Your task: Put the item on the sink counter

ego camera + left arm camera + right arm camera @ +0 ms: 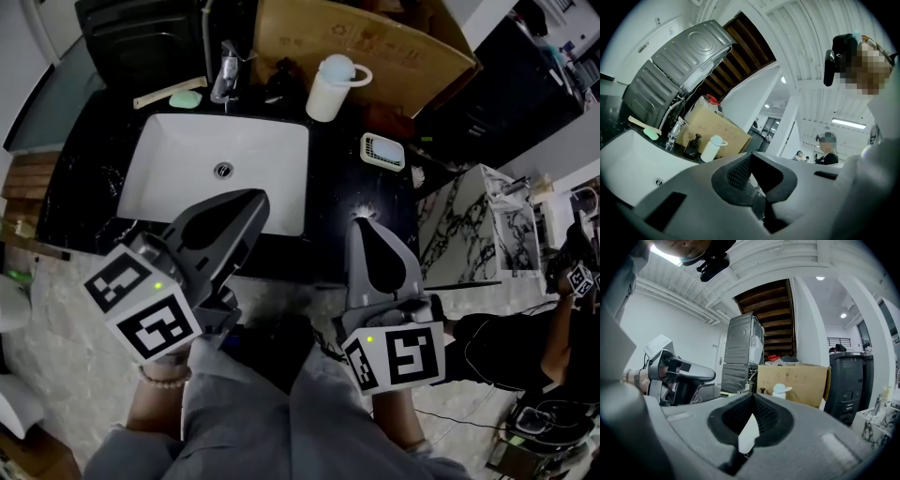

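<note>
At the far left of the head view, a cream brush [167,92] and a green bar [186,97] lie side by side on the black sink counter [337,183], behind the white basin [187,173]. My left gripper [247,206] comes next. Its jaws are pressed together with nothing between them, and its tip hangs over the basin's lower right corner, pointing up-frame.

The faucet [225,75] stands above it at the basin's back edge. A dark bottle [281,77] and a white lidded cup [333,86] stand right of it, in front of a cardboard box [375,42].

My right gripper [364,225] is also closed on nothing. Its tip sits at the counter's front edge, just right of the basin.

I hold no item and cannot tell which one the task means. Everything loose already rests on the counter, up-frame of both tips. The counter's long axis runs left to right across the frame, square to the way both grippers point. I judge the right gripper nearer to bare counter, since the strip ahead of it is free up to the soap dish [382,150]. The open basin lies under the left gripper.

Further right stand a marble-patterned cabinet [478,225] and a seated person [520,349], both well apart from the counter.
</note>
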Motion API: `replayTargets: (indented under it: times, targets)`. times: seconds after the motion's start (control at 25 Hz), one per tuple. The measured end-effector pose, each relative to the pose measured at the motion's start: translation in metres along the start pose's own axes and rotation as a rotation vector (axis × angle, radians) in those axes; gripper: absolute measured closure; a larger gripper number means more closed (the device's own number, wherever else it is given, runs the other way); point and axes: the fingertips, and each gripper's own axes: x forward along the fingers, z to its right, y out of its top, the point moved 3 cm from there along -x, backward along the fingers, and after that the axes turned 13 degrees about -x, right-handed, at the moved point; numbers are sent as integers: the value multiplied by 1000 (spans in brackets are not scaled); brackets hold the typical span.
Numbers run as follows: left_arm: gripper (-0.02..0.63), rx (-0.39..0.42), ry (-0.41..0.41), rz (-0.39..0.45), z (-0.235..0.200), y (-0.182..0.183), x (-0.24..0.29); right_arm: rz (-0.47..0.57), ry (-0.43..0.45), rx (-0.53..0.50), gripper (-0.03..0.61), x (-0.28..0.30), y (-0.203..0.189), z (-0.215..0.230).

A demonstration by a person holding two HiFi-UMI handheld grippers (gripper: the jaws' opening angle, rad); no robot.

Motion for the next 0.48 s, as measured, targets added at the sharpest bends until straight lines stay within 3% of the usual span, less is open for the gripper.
replayTargets:
  times: [0.48]
  targets:
    - [609,-5,-10,5,3,0,-6,-7,-3,3,580,-4,0,-6]
